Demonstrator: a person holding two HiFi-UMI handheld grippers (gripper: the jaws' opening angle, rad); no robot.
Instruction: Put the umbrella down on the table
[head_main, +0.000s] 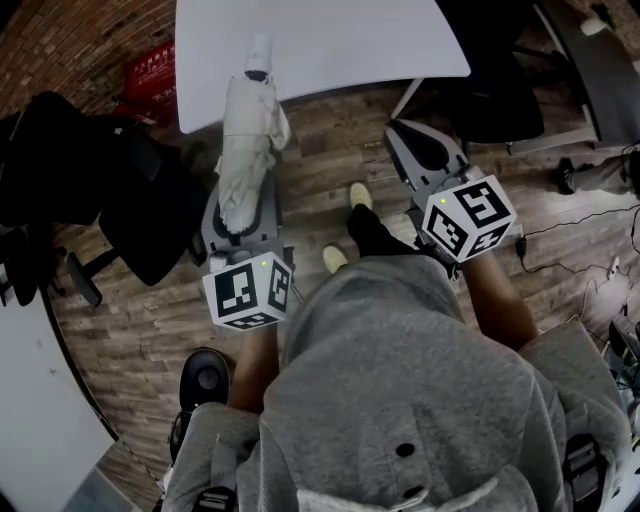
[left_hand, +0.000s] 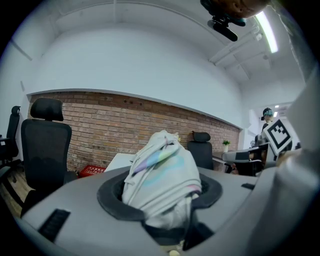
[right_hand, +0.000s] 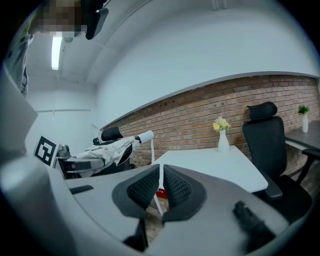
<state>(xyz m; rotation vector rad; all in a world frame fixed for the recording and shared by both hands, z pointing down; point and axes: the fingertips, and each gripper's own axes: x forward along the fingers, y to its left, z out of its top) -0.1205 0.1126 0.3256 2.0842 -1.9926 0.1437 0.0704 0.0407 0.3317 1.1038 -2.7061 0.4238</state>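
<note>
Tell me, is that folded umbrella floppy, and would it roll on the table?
The umbrella is probably stiff: it juts straight from the left tongs without drooping. Its crumpled cloth looks soft, so a grip may slip slightly. On the table those baggy folds should hinder rolling.

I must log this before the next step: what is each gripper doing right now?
Left gripper: closed on the folded umbrella.
Right gripper: closed, empty.
</note>
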